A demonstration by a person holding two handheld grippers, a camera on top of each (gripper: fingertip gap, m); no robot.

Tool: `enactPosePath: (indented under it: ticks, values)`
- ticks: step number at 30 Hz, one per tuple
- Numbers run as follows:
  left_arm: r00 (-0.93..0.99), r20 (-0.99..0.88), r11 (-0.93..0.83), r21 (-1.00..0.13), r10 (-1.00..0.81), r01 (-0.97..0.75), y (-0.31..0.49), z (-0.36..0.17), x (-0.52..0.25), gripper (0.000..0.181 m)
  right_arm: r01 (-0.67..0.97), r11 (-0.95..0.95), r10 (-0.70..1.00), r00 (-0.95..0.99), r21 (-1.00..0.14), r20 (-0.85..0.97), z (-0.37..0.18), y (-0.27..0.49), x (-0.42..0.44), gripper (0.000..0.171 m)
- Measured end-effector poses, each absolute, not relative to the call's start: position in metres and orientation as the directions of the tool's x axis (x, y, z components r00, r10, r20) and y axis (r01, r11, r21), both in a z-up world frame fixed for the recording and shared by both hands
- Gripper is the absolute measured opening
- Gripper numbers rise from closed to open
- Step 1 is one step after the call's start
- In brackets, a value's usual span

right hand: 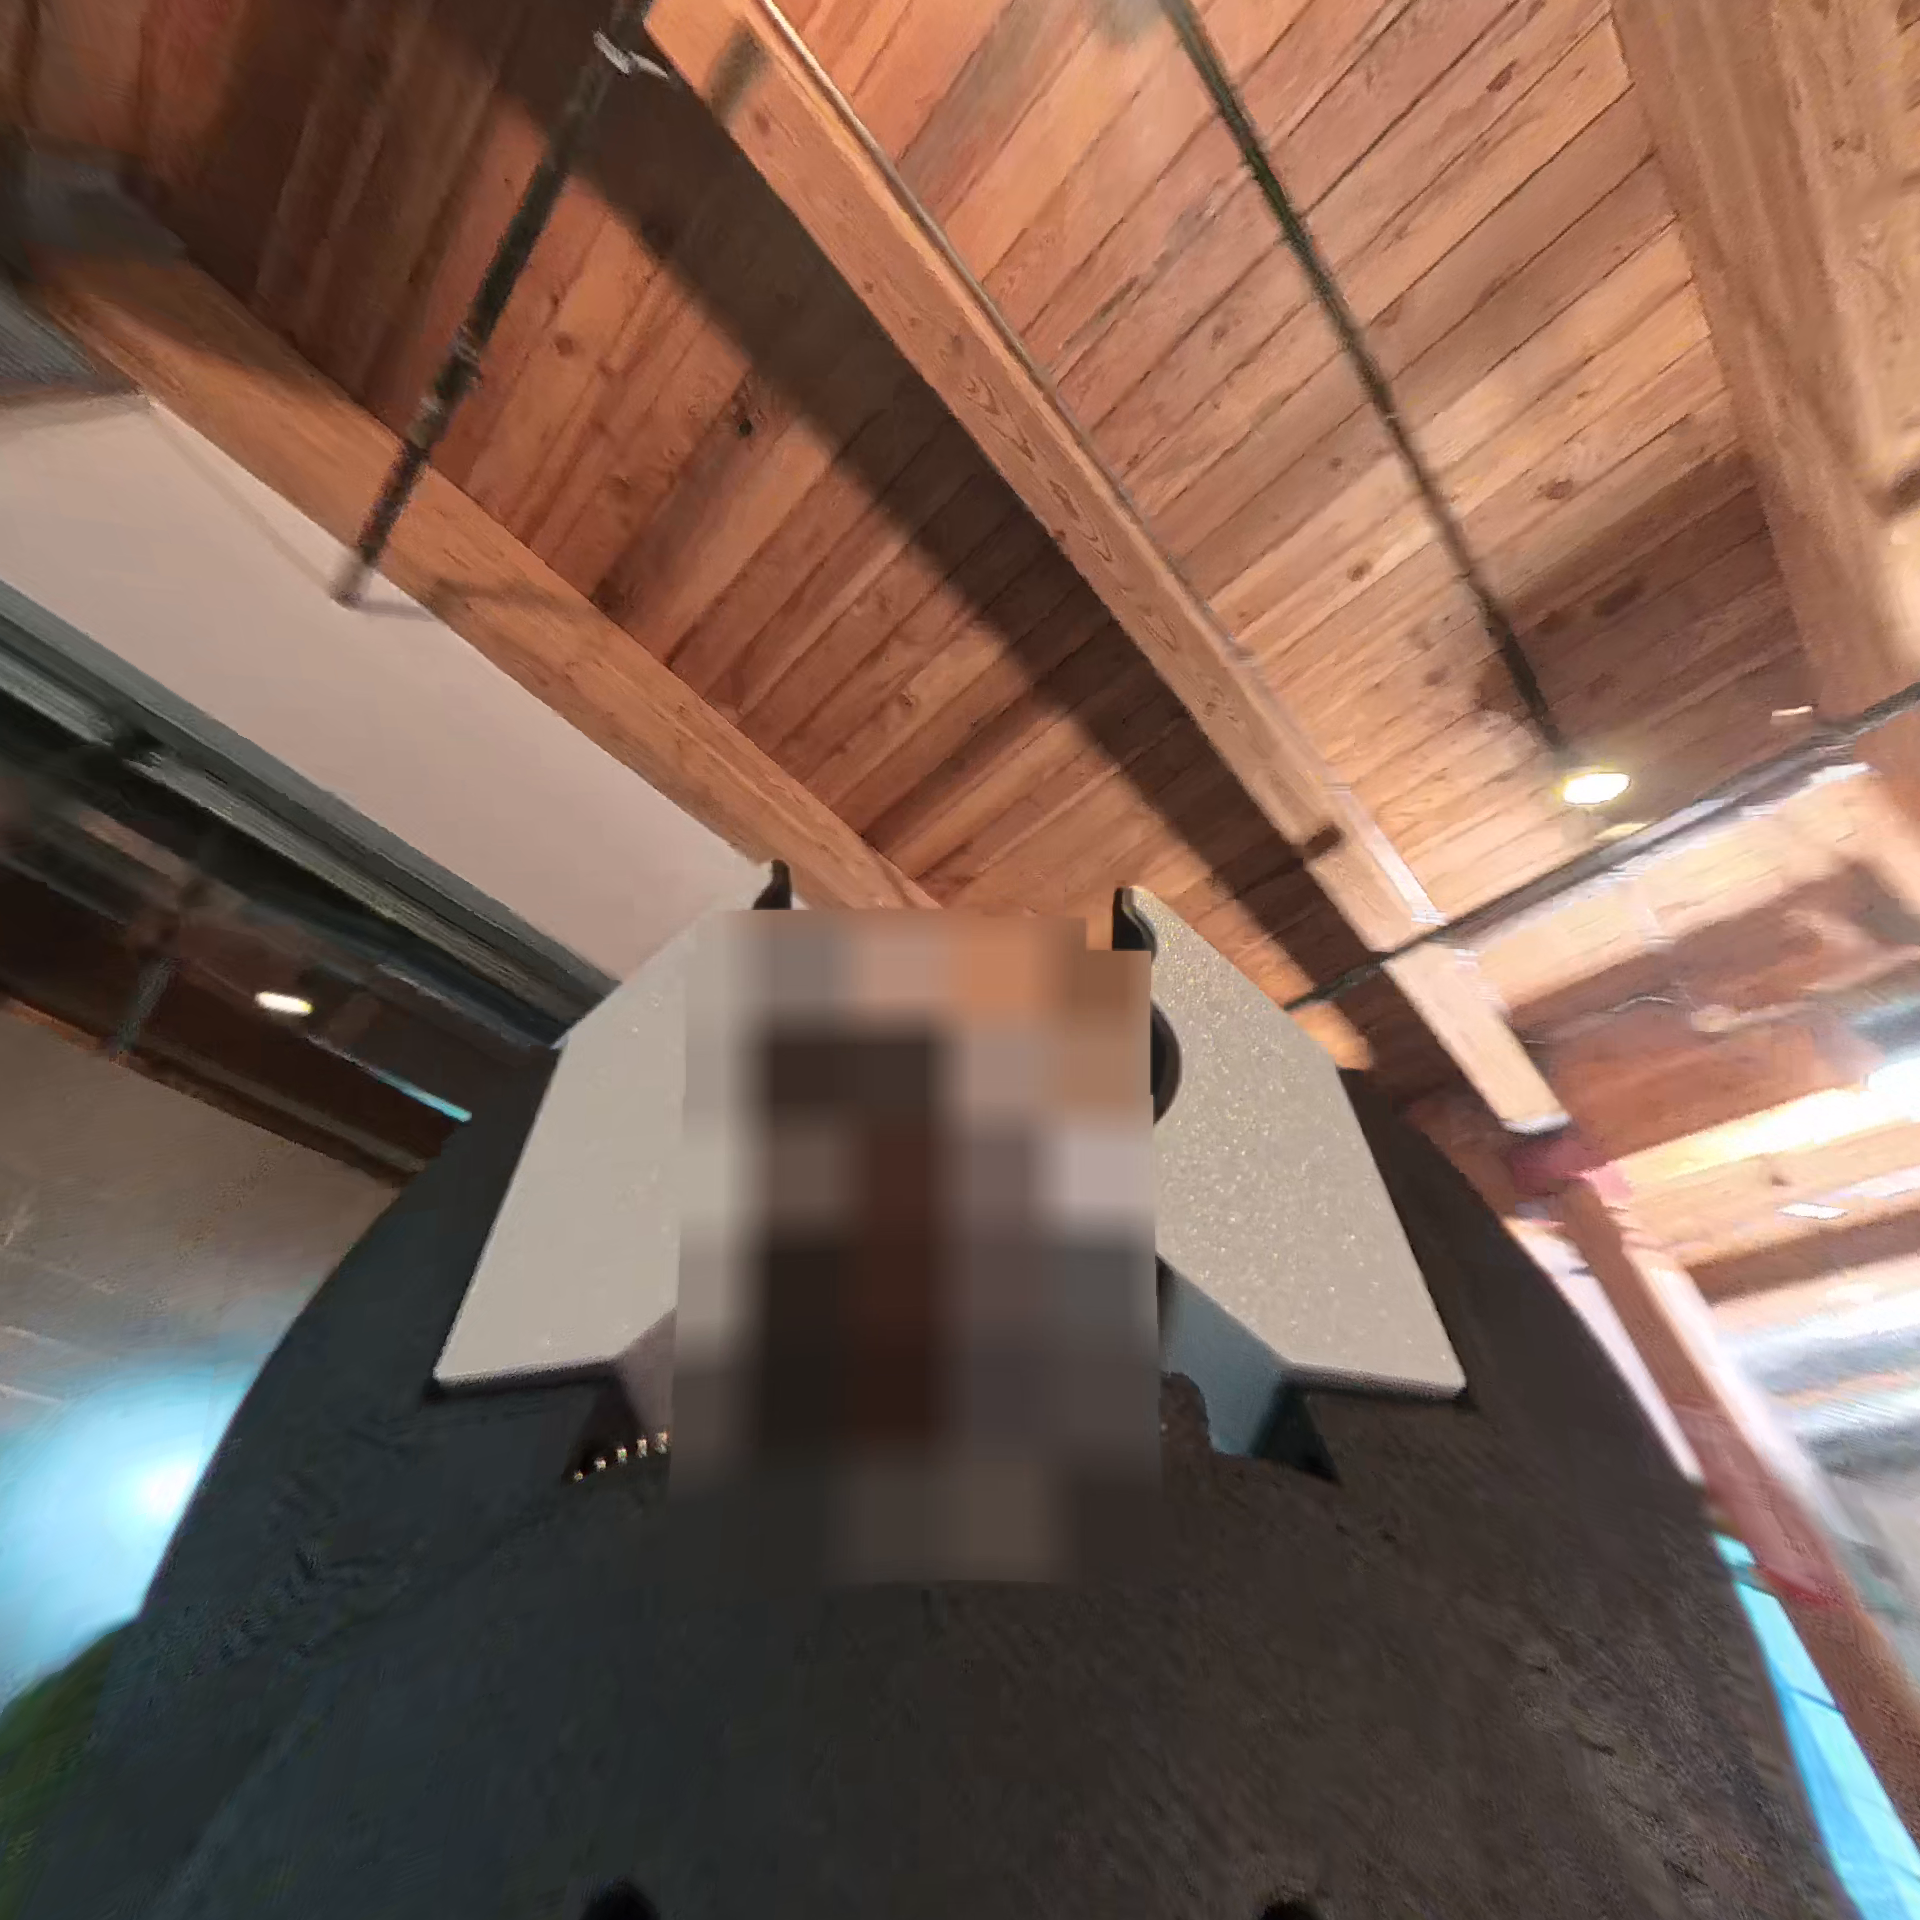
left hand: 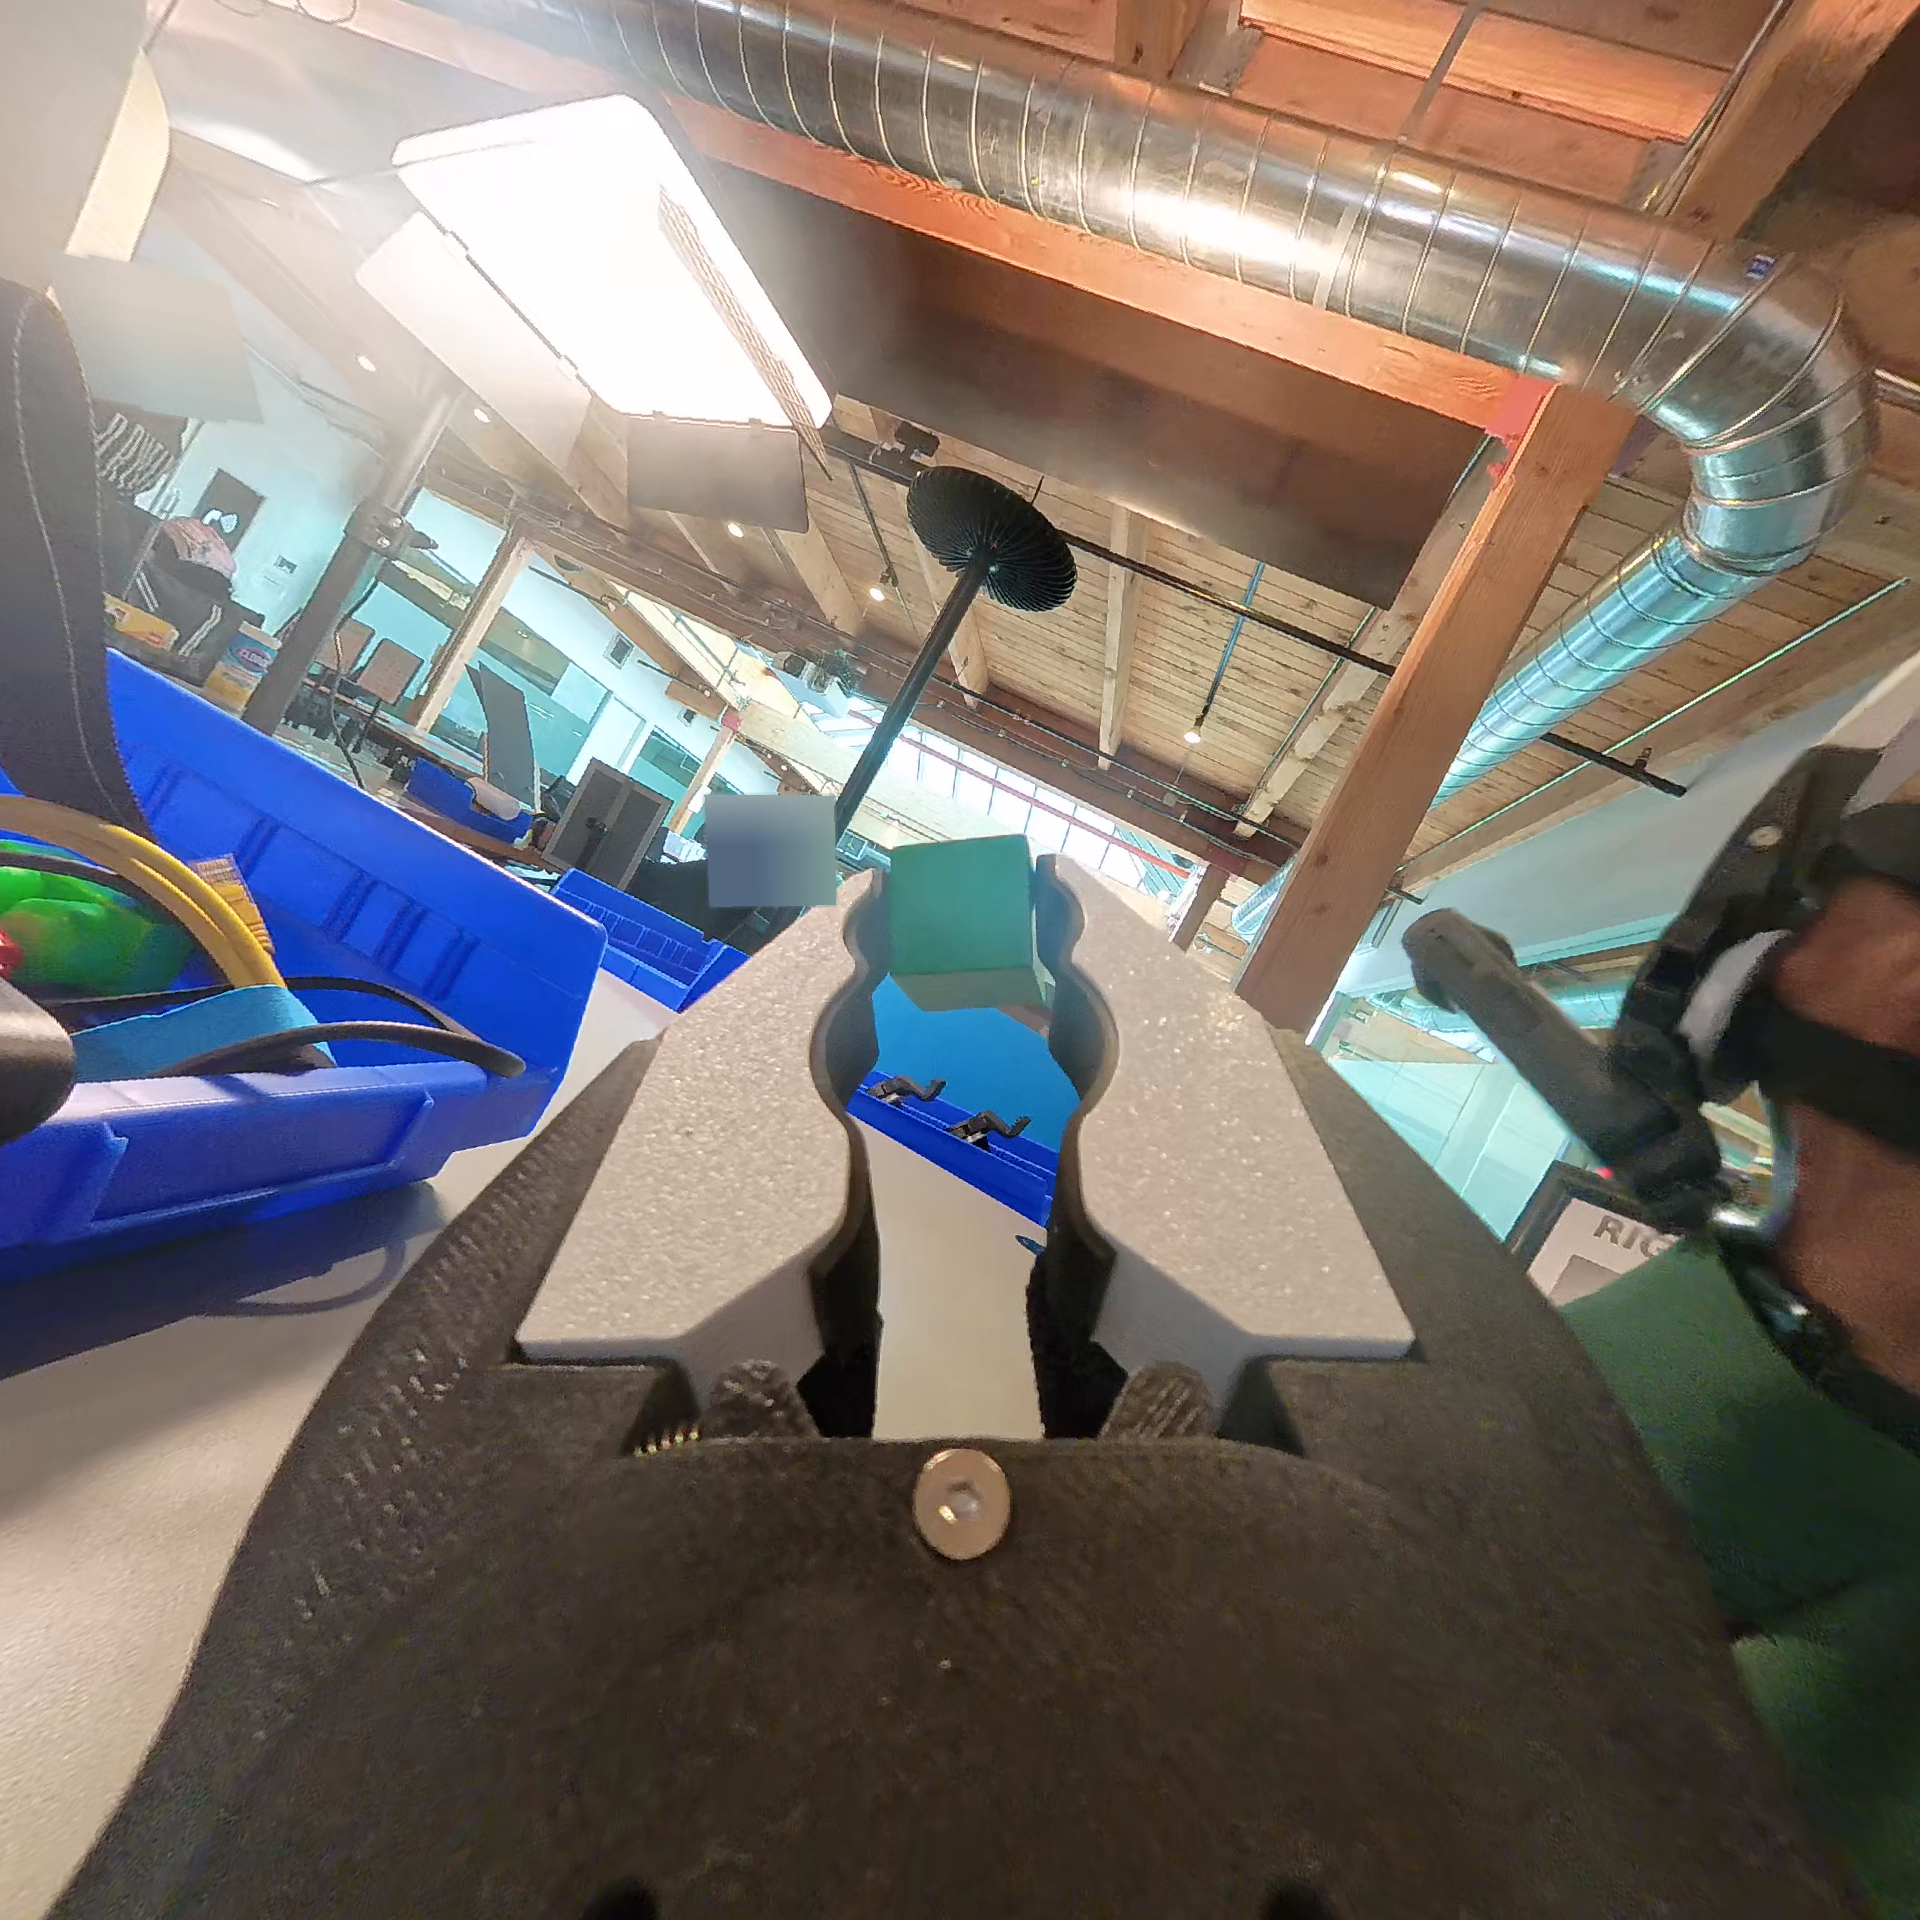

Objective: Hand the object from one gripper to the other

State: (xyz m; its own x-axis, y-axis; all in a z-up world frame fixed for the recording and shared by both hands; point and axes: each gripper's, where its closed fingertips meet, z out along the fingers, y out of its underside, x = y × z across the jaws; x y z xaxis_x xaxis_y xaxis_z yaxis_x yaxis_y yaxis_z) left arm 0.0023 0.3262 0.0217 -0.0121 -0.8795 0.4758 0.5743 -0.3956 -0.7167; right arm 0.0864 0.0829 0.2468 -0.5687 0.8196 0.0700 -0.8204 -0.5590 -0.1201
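Observation:
My left gripper (left hand: 956,940) is shut on a small green cube (left hand: 961,904), pinched between its grey fingertips (left hand: 821,935) and held up above the table, tilted slightly. The right gripper's black body (left hand: 1558,1049) shows in the left wrist view at the far right, held by a hand (left hand: 1849,997), apart from the cube. In the right wrist view my right gripper (right hand: 951,899) points up at the wooden ceiling. Its fingertips stand wide apart. A mosaic patch hides most of the gap between them.
A blue bin (left hand: 343,935) with a green toy (left hand: 83,925) and cables sits at the left on the grey table (left hand: 156,1558). More blue bins (left hand: 966,1143) lie ahead. A wooden post (left hand: 1455,727) stands right of centre, and a black pole with a disc (left hand: 987,540) rises behind. Spacing between my two grippers at the tips: around 35 cm.

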Motion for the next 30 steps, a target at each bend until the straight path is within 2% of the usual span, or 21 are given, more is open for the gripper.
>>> enactPosePath:
  ticks: [3,5,9,12,15,18,20,24,30]
  values:
    - [-0.002,0.48,-0.398,-0.725,-0.877,0.563,0.327,0.019,0.004,0.029,-0.886,-0.422,0.906,-0.409,-0.191,-0.107,0.22,0.135,0.075,0.054]
    - [0.018,0.479,-0.39,-0.735,-0.877,0.555,0.328,0.018,0.005,0.029,-0.898,-0.358,0.914,-0.28,-0.257,-0.295,0.193,0.194,0.069,0.046]
    - [0.043,0.481,-0.384,-0.748,-0.876,0.542,0.33,0.015,0.006,0.028,-0.763,-0.281,0.857,0.072,-0.581,-0.51,0.12,0.302,0.053,0.039]
    - [0.038,0.496,-0.396,-0.734,-0.867,0.552,0.333,0.015,0.004,0.029,-0.576,-0.226,0.784,0.371,-0.786,-0.498,0.06,0.352,0.053,0.038]
    - [0.008,0.519,-0.428,-0.714,-0.855,0.554,0.333,0.015,0.004,0.028,-0.229,-0.155,0.764,0.589,-0.961,-0.263,0.013,0.364,0.037,0.039]
    - [-0.009,0.531,-0.447,-0.703,-0.847,0.553,0.333,0.014,0.004,0.028,0.026,0.001,0.774,0.633,-1.0,0.017,-0.003,0.354,0.018,0.042]
    - [-0.003,0.537,-0.441,-0.69,-0.844,0.573,0.336,0.015,-0.001,0.028,0.084,0.052,0.782,0.617,-0.995,0.093,-0.006,0.348,0.01,0.049]
    - [-0.009,0.535,-0.445,-0.693,-0.845,0.567,0.335,0.015,0.001,0.028,0.014,0.018,0.836,0.548,-1.0,0.023,-0.003,0.336,0.001,0.053]
    - [0.015,0.472,-0.39,-0.746,-0.882,0.539,0.326,0.017,0.008,0.028,-0.141,-0.185,0.89,0.396,-0.973,-0.227,0.003,0.325,-0.005,0.049]
